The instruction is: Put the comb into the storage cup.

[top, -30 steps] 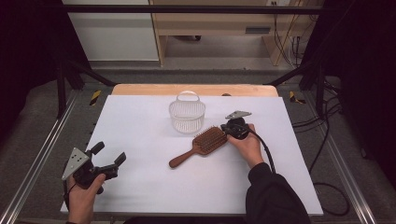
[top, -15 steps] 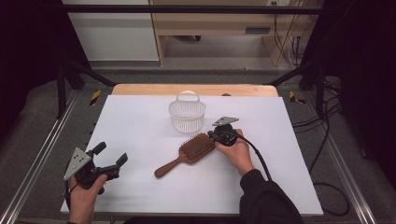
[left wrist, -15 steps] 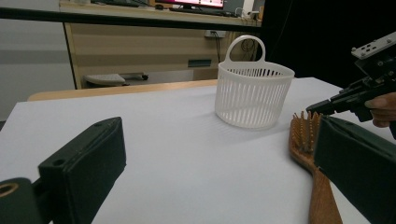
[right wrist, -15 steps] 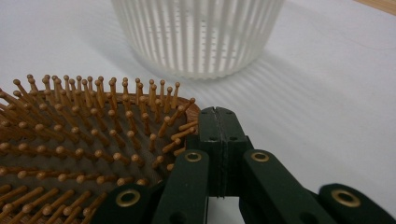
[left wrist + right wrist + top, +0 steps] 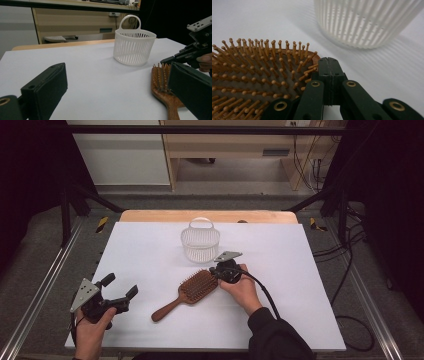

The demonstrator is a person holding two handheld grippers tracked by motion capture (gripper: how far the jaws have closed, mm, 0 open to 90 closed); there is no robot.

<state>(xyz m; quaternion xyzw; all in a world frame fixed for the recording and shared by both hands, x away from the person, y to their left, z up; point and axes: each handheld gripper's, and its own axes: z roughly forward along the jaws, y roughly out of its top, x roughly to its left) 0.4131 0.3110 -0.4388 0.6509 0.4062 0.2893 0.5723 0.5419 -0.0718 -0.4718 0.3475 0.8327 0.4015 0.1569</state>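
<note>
Glossy wooden hairbrush (image 5: 189,291) – white ribbed plastic basket (image 5: 200,243) – matt white table (image 5: 145,260).

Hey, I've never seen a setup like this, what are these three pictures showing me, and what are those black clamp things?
No robot here: a person at a white table holds a hand-operated two-jaw gripper in each hand. The high view comes from a fixed camera above the table. The other two come from small cameras riding on the grippers, looking along their black jaws.

On the table stand a white slotted basket with a loop handle and, just in front of it, a wooden hairbrush lying bristles up.

The left gripper is near the table's front left corner, jaws wide open, holding nothing. The right gripper has its jaws pressed together right at the edge of the brush head; whether it grips or just pushes the brush, I cannot tell.
</note>
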